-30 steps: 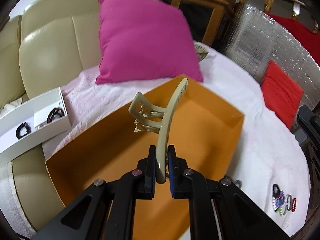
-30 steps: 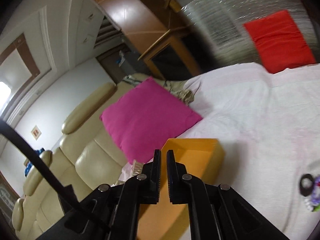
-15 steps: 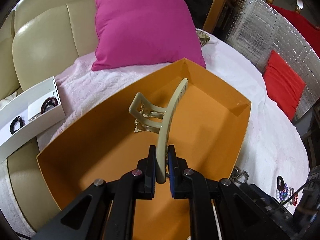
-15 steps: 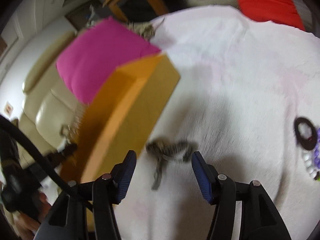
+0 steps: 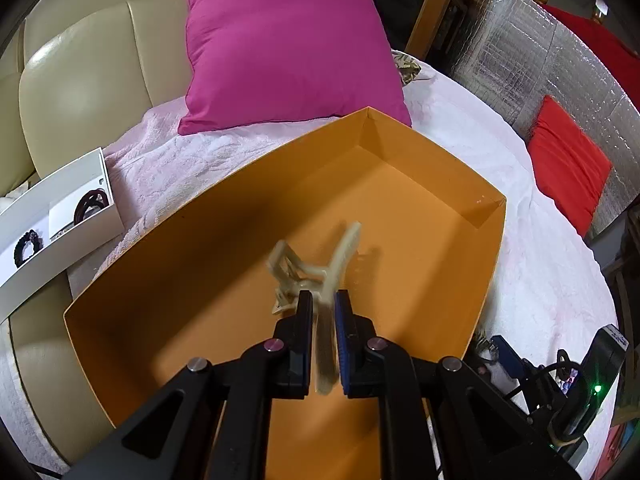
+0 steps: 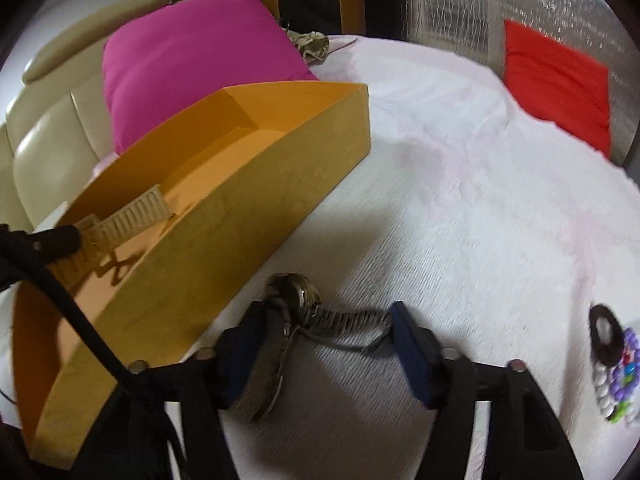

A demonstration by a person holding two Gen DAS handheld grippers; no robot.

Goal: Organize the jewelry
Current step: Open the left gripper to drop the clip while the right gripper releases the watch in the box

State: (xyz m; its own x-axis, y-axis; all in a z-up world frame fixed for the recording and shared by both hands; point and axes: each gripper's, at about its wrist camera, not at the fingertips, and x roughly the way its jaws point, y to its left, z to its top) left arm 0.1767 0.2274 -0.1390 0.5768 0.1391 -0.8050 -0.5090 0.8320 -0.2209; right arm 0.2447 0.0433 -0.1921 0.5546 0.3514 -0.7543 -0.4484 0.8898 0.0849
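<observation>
Left gripper (image 5: 324,312), centre frame: clamped on clip (image 5: 320,264) over orange box (image 5: 492,240).
Right gripper (image 6: 324,336), lower centre: half-open, closing, straddling watch (image 6: 296,296) on blanket beside box.
Risk: pads pinch only the strap; watch swings loose.

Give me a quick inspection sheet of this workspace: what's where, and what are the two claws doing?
Surface: white cloth over a round table.
Job's things: orange box; hair clip; watch beside the box; bracelets.
Clutter: white tray holding dark bands.
Grippers: left gripper shut on the hair clip over the box; right gripper open, jaws just closing, straddling the watch.
Cables: black cable.
Surroundings: pink cushion, red cushion, sofa.
</observation>
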